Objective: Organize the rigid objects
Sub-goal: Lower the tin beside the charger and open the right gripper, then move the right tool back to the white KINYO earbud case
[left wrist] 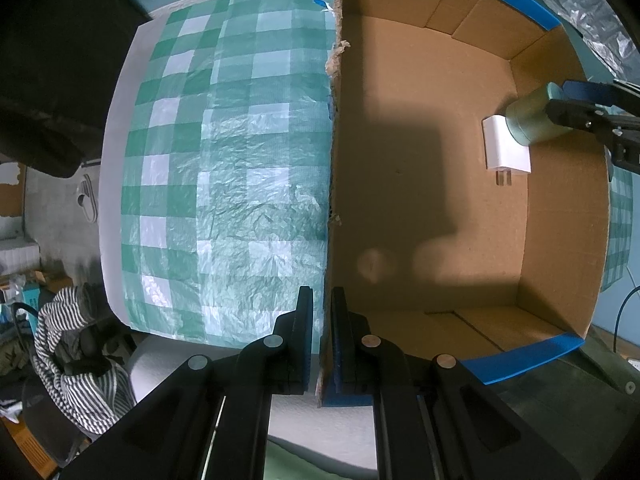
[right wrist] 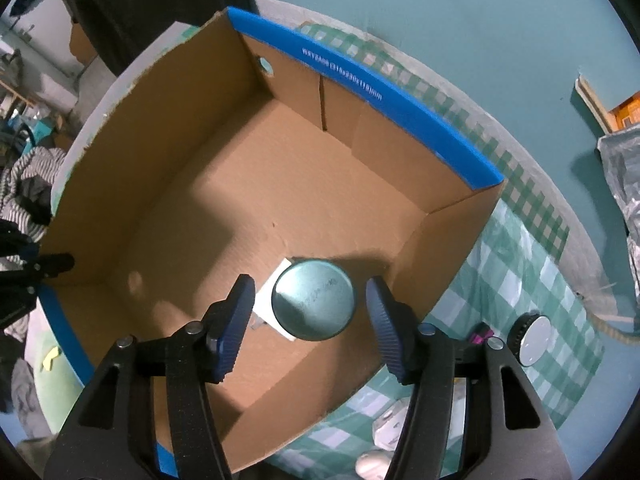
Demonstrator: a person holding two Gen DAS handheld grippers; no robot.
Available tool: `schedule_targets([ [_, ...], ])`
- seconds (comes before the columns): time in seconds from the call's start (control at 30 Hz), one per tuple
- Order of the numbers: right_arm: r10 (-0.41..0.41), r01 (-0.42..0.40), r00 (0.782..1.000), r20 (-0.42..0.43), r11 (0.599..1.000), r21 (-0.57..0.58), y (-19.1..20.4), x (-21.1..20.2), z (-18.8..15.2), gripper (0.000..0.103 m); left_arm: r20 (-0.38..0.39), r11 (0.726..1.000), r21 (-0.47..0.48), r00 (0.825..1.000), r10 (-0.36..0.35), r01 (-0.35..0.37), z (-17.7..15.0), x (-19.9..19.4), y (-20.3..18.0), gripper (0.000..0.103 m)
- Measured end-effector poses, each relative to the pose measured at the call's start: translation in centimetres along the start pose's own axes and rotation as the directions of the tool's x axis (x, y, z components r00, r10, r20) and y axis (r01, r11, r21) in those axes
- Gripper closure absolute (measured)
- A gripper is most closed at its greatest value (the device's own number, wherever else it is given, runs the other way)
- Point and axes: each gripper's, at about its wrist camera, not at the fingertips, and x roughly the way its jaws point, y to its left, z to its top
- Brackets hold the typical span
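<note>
Round table [right wrist: 80,136] under checked cloth [left wrist: 224,152], bearing cardboard box [right wrist: 248,184].

White charger [right wrist: 267,300] between my right jaws mostly hidden under the round tin [right wrist: 313,300], small pale objects [right wrist: 390,424] behind my right jaw partly blocked and too blurred to identify, my right gripper [left wrist: 560,108] cut off by the left view's edge, its grip there unclear

White print runs along the blue rim [right wrist: 360,80] of the cardboard box [right wrist: 240,184], beyond the right tool; it reads roughly "WXYZA08 (316x230x118)mm", blurred.
</note>
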Motion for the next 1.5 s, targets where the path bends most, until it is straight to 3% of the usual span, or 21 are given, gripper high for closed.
schedule_targets([
  [0.83,0.009,-0.016,0.992,0.124,0.998,0.053,-0.7,-7.3,-1.0,0.041,0.006,1.0,0.01,1.0,0.006,-0.006,-0.2,-0.3,0.1,0.095],
  [1.2,-0.054,0.031,0.989,0.14,0.986,0.165,-5.6,-10.2,-4.5,0.037,0.009,1.0,0.024,1.0,0.009,-0.009,-0.3,-0.3,0.0,0.095],
  [1.5,-0.087,0.064,0.993,0.085,0.969,0.239,-9.2,-9.6,-8.9,0.037,0.01,1.0,0.025,1.0,0.01,-0.01,-0.2,-0.4,-0.1,0.095],
])
